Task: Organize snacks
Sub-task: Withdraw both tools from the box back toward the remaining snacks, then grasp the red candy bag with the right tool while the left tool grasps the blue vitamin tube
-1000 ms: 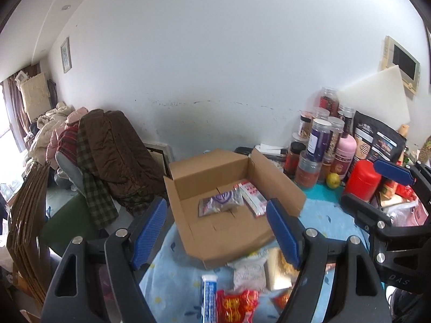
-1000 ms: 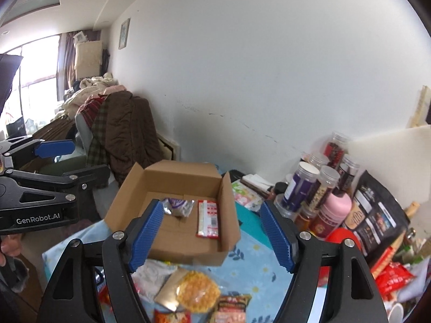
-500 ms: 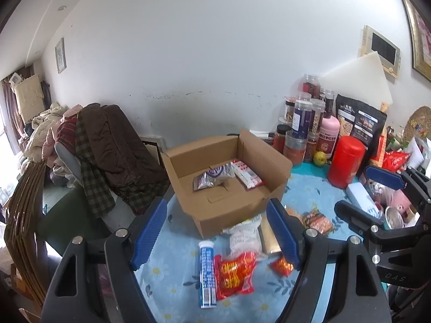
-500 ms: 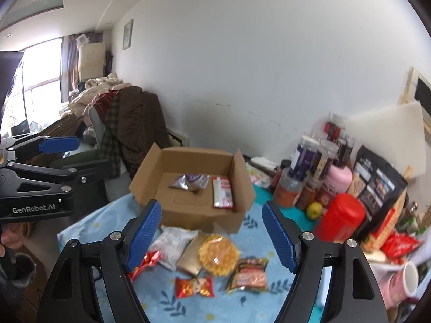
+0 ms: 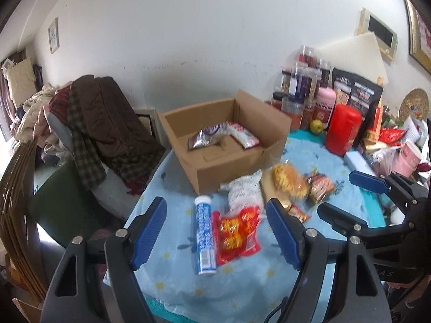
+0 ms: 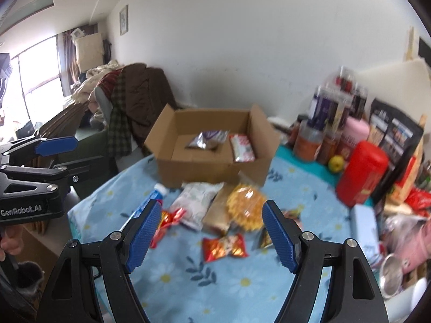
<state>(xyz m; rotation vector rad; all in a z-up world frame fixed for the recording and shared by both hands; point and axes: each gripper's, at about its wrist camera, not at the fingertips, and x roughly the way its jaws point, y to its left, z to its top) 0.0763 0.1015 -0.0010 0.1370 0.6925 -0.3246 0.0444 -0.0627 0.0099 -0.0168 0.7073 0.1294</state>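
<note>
With both tools hanging above the desk (image 5: 188, 290) (blue daisy-print cloth), nothing is gripped: left gripper (image 5: 216, 231) has its blue-padded fingers (image 5: 149, 230) spread wide and empty, right gripper (image 6: 211, 238) the same.

Target container: open brown cardboard box (image 5: 229, 158) at the far side of the cloth, near the wall. It already holds a silver-purple foil pouch (image 5: 206, 137) and a red-and-white flat packet (image 5: 243, 136), lying side by side on the box floor.

Loose snacks lie in front of the box:
- blue-and-white cylindrical tube (image 5: 205, 238), lying flat, directly between the left fingers in view. Looks rigid and smooth; judged likely to roll or slip, so pinch across the mid-body, not the cap.
- red-and-yellow crinkly foil bag (image 5: 237, 235), touching the tube's right side. Soft, light; take it by a sealed edge.
- white soft plastic pouch (image 6: 195, 202) and clear bag of yellow round crackers (image 6: 246, 206) (probably brittle, so a light squeeze on the bag's edge only).
- small red foil-wrapped candy pack (image 6: 225, 245), between the right fingers in view. Thin; pinch low and flat.

Right-side clutter (red plastic canister (image 6: 362, 173), jars) stands well apart from the snacks.
</note>
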